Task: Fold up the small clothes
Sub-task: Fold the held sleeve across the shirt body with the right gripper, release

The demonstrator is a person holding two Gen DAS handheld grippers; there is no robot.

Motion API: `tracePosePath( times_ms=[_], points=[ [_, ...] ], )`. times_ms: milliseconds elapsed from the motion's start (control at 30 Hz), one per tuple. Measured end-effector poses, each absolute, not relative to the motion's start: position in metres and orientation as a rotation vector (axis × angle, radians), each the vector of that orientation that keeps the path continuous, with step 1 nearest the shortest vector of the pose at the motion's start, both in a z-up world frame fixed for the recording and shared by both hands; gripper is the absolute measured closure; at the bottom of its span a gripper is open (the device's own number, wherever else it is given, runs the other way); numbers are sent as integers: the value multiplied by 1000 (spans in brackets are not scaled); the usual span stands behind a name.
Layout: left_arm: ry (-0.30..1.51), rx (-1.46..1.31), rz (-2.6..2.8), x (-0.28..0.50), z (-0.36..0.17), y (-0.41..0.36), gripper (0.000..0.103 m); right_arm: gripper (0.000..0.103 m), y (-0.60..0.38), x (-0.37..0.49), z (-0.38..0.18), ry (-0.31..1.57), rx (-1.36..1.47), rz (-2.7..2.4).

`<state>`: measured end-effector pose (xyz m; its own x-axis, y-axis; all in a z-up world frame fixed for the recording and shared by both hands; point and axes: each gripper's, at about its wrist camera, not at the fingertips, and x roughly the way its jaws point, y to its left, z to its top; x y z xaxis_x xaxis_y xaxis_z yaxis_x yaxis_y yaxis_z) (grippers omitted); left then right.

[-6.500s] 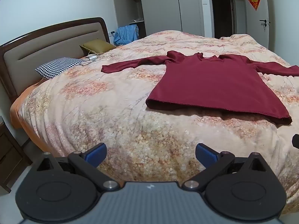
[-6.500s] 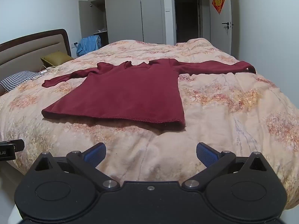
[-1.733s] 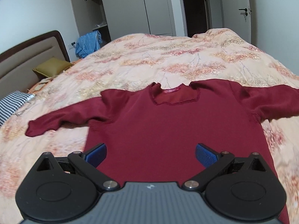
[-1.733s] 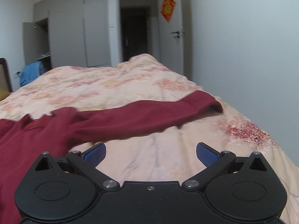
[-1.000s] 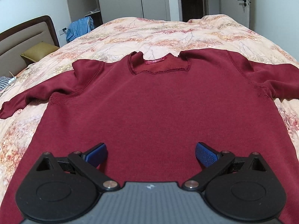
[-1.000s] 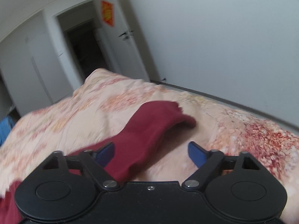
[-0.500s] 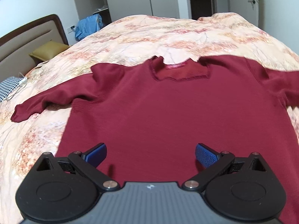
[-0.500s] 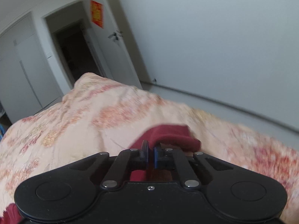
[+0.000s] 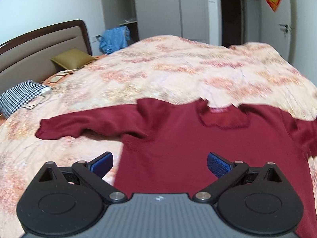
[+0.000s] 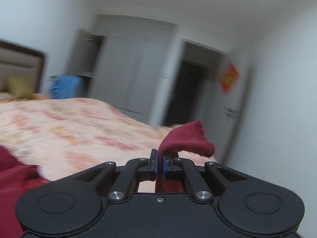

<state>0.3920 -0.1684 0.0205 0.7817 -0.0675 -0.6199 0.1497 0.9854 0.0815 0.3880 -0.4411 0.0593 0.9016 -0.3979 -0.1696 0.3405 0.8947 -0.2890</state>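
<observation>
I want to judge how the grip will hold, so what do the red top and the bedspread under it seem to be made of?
The red top looks like a soft matte knit, perhaps cotton jersey: it drapes limply, and the sleeve cuff pinched in the right gripper shows a fuzzy raw edge. The bedspread looks like a thin printed woven cloth with a slight sheen, wrinkling in fine creases; blur leaves the fibre unclear.

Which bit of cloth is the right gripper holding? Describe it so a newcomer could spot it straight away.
Start at the bed with the floral quilt, where a dark red sweater lies spread flat. The right gripper is shut on the cuff of one sleeve. Unlike the other sleeve, which lies flat on the quilt, this cuff stands up above the closed jaws.
</observation>
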Motion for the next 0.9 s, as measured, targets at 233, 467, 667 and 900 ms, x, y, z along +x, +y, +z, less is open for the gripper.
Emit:
tracePosePath(
  times_ms=[233, 467, 667, 900],
  points=[
    [642, 65, -36, 408, 29, -122, 0, 99, -302, 447, 28, 286, -491, -157],
    [654, 49, 3, 415, 14, -89, 0, 99, -222, 482, -39, 470, -465, -59],
    [668, 33, -4, 418, -2, -82, 0, 94, -212, 499, -69, 614, -371, 39],
    [665, -38, -65, 424, -10, -92, 0, 55, -232, 466, -65, 678, -234, 175]
  ],
)
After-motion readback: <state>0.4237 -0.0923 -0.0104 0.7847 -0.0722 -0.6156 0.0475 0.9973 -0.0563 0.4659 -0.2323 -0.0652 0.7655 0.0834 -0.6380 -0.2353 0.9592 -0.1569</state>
